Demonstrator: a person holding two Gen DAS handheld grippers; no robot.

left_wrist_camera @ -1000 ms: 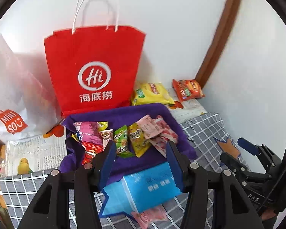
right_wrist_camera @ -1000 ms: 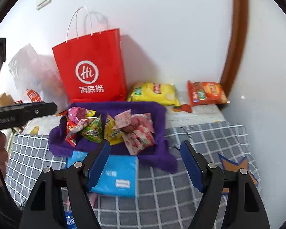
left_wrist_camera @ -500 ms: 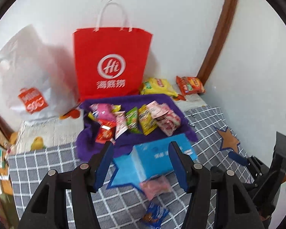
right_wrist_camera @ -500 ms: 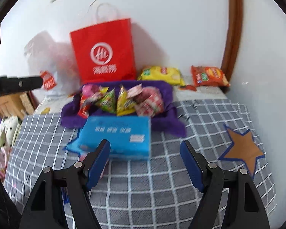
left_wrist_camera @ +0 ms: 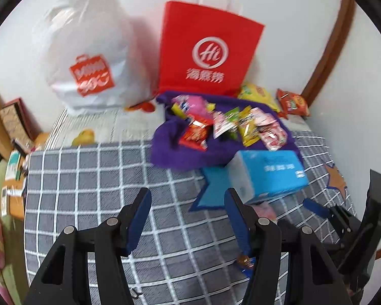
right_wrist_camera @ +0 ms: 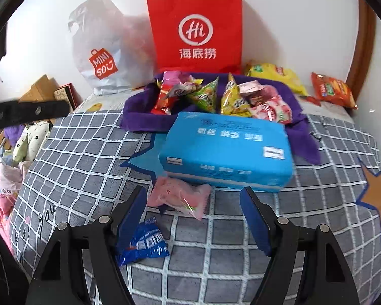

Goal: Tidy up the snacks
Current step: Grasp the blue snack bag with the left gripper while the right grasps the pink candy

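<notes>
Snacks heaped on a purple cloth, two loose packets on a checked bed cover

A red paper bag [right_wrist_camera: 194, 28] printed "Hi" over Chinese characters stands at the wall beside a white plastic bag [right_wrist_camera: 106, 50] marked "MINISO". In front, snack packets [right_wrist_camera: 223, 96] lie piled on the purple cloth [right_wrist_camera: 139, 117], with a blue tissue pack [right_wrist_camera: 226, 150] touching its near edge. A pink wrapped snack [right_wrist_camera: 179, 197] and a blue packet [right_wrist_camera: 144, 246] lie on the grey checked bed cover [right_wrist_camera: 83, 157]. The right gripper [right_wrist_camera: 193, 218] hangs empty over them, jaws wide apart. The left gripper [left_wrist_camera: 188, 218] is partly open, holding nothing.
</notes>
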